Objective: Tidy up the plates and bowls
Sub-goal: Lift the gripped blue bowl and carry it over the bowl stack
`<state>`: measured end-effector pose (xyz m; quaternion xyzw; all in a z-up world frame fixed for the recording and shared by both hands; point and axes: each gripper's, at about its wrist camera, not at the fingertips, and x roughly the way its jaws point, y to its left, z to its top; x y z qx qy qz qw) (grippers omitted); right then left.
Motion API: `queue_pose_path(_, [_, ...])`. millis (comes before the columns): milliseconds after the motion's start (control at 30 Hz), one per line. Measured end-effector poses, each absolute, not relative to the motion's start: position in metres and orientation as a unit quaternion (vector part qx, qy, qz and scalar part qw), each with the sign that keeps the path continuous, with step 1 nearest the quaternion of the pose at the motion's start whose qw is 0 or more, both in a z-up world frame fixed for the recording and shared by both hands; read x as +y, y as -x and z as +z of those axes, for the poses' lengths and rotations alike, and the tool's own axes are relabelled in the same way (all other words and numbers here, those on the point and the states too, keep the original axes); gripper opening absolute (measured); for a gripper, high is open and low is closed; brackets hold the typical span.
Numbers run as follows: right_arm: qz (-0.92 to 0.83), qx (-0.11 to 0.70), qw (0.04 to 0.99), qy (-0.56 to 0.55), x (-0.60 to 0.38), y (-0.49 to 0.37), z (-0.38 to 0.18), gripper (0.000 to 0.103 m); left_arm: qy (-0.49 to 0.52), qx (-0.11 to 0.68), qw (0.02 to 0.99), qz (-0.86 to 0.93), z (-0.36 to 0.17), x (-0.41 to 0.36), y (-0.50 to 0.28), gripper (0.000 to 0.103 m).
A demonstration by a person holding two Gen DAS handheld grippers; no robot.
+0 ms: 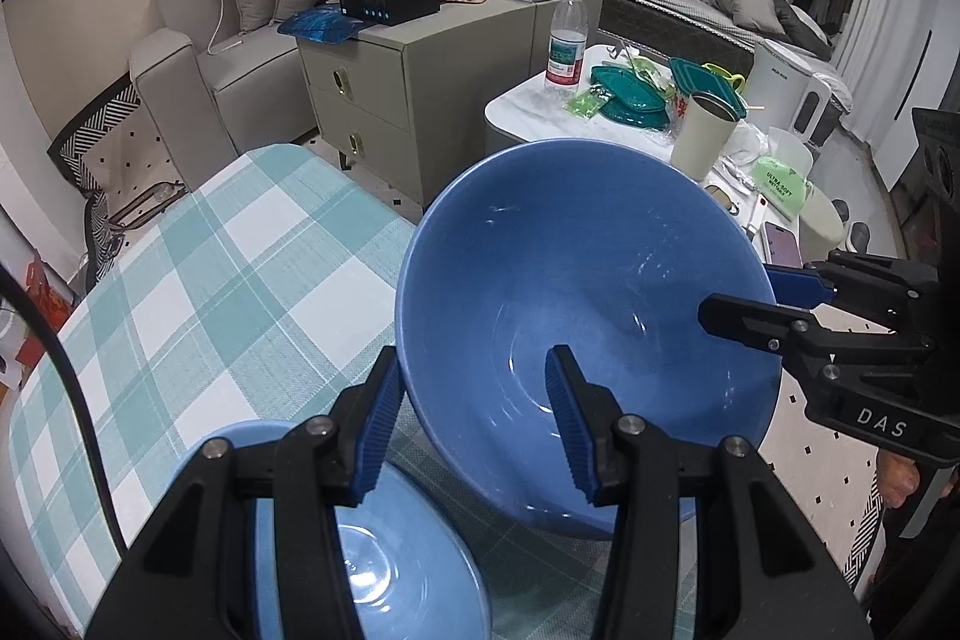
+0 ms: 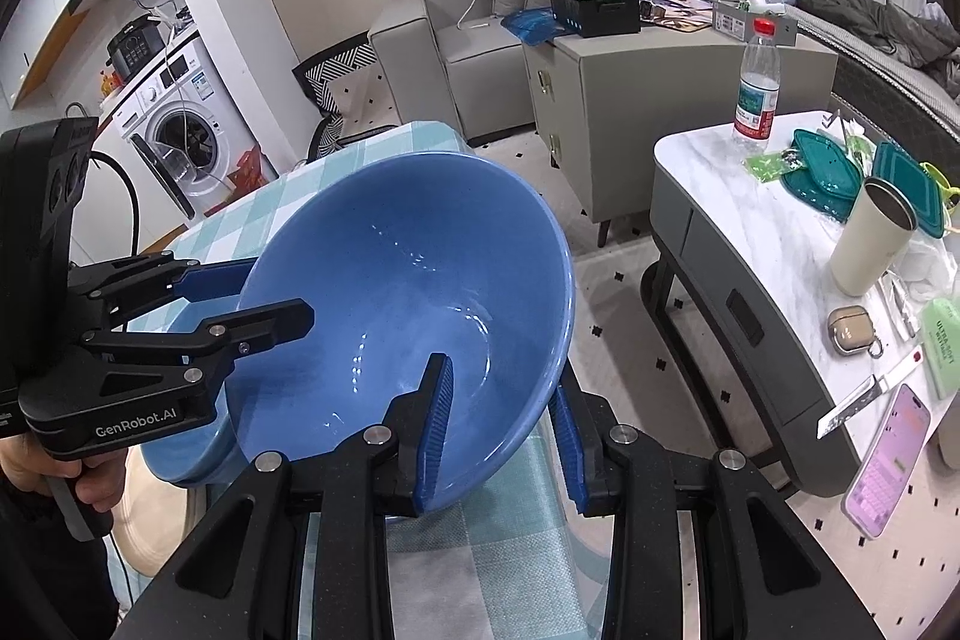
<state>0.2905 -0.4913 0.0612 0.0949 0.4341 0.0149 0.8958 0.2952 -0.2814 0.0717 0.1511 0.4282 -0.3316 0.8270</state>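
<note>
A large blue bowl [image 1: 576,280] hangs tilted above the teal-checked table [image 1: 198,268], held by both grippers on opposite sides of its rim. My left gripper [image 1: 474,370] is shut on the near rim, one finger inside the bowl and one outside. My right gripper [image 1: 741,292] is shut on the right-hand rim. In the right wrist view the blue bowl [image 2: 408,292] fills the middle, with the right gripper [image 2: 498,382] on its near rim and the left gripper [image 2: 276,289] on its left rim. A paler blue bowl [image 1: 396,568] rests on the table beneath, partly hidden.
A marble-topped side table [image 2: 720,196] to the right carries a water bottle [image 2: 757,88], teal lids [image 2: 822,172], a cream cup [image 2: 870,238] and a phone [image 2: 888,460]. A grey cabinet [image 1: 372,100] and sofa stand beyond. A hand [image 2: 90,484] grips the left gripper's handle.
</note>
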Motion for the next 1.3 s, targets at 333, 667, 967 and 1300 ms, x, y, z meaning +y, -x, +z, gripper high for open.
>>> queue_pose_path(333, [0.020,0.426,0.900,-0.089,-0.486,-0.288,0.070,0.033,-0.143,0.420,0.834,-0.328,0.082,-0.272,-0.290,0.048])
queue_pose_path(667, [0.031,0.409,0.909,-0.077,-0.471,-0.284,0.089,0.033,-0.135,0.405,0.846,-0.319,0.099,-0.255,-0.285,0.048])
queue_pose_path(967, [0.046,0.403,0.912,-0.063,-0.452,-0.288,0.103,0.033,-0.126,0.395,0.857,-0.305,0.109,-0.235,-0.281,0.048])
queue_pose_path(1300, [0.075,0.395,0.914,-0.045,-0.420,-0.292,0.115,0.033,-0.112,0.388,0.871,-0.279,0.118,-0.203,-0.276,0.048])
